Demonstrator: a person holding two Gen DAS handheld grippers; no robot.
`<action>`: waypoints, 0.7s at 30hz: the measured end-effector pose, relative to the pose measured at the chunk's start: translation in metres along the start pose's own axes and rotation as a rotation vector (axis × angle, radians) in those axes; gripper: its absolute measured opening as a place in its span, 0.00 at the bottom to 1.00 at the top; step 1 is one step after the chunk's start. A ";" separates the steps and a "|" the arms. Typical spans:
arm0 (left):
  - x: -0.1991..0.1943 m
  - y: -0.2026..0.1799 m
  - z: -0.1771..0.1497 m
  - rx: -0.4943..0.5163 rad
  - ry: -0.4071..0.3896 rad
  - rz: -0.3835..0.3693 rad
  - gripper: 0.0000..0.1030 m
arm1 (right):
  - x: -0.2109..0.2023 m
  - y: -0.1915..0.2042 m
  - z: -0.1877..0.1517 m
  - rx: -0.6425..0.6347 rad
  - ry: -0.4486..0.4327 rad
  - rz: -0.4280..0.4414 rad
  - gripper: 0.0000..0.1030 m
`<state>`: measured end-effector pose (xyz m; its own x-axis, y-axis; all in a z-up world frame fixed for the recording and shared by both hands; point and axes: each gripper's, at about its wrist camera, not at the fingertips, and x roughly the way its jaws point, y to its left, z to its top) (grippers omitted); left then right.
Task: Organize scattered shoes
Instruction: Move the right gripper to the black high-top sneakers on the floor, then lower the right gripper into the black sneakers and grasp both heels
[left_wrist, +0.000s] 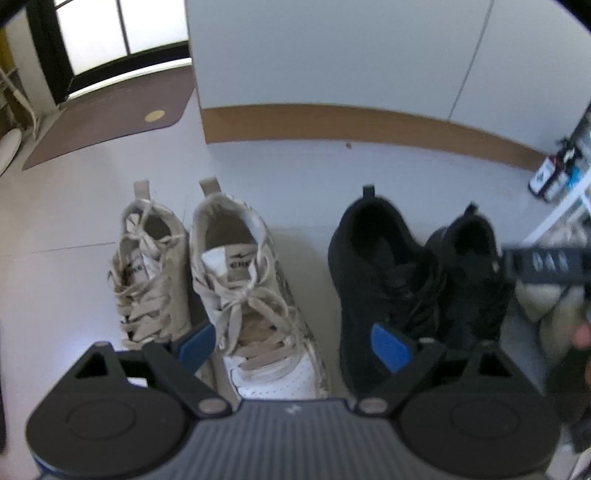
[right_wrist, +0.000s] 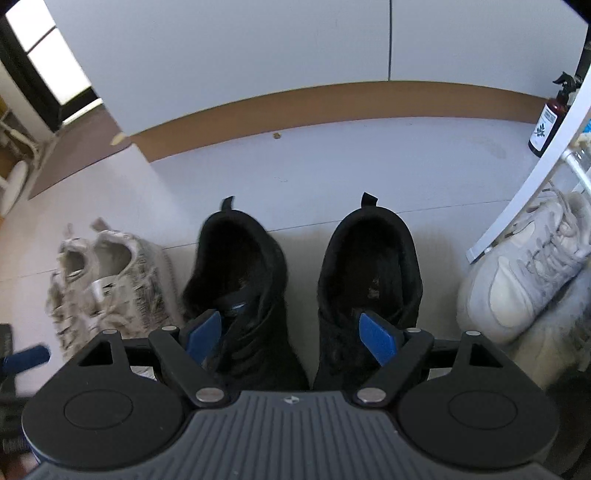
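**Inspector:** Pale floor (left_wrist: 74, 221) runs back to a white cabinet with a tan kickboard (left_wrist: 332, 125); a brown mat (left_wrist: 110, 122) lies by the doorway. Two pairs stand heels to the cabinet: beige sneakers (left_wrist: 207, 266) side by side and touching, black sneakers (right_wrist: 303, 280) to their right with a narrow gap between the two shoes.

**Clerk:** And the tools?

**Inspector:** Left gripper (left_wrist: 295, 345) is spread wide over the toe of the right-hand beige shoe, holding nothing. Right gripper (right_wrist: 295, 338) is likewise released, its blue pads (right_wrist: 376, 336) low over the laces of the black pair, one pad above each shoe. Contact with the uppers cannot be confirmed from this angle.

**Clerk:** How would the shoes handle?

**Inspector:** In my judgement, light. The black knit uppers look soft and would collapse under a pinch at the sides; the padded heel collar or the pull tab (right_wrist: 369, 199) is the firmer purchase. The beige pair carries loose laces that could snag, so the heel collar or tongue is the better hold there.

**Clerk:** Anything outstanding?

**Inspector:** A white sneaker (right_wrist: 524, 273) lies tilted at far right, partly under a white rack (right_wrist: 532, 173), near a dark spray bottle (right_wrist: 546, 122). It appears the item not yet in line.
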<state>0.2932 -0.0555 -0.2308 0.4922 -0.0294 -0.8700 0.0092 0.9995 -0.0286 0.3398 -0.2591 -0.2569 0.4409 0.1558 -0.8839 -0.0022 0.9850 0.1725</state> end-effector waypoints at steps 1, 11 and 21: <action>0.003 0.001 0.000 -0.010 0.009 -0.006 0.90 | 0.009 0.002 -0.003 -0.002 0.001 -0.017 0.84; 0.028 0.012 -0.004 -0.089 0.045 -0.005 0.90 | 0.035 0.005 -0.010 -0.053 -0.009 -0.106 0.86; 0.040 0.012 -0.002 -0.093 0.050 -0.023 0.90 | 0.049 -0.007 -0.006 -0.029 -0.009 -0.057 0.90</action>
<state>0.3114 -0.0448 -0.2667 0.4488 -0.0554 -0.8919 -0.0620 0.9937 -0.0930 0.3563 -0.2575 -0.3041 0.4492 0.0989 -0.8879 -0.0028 0.9940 0.1094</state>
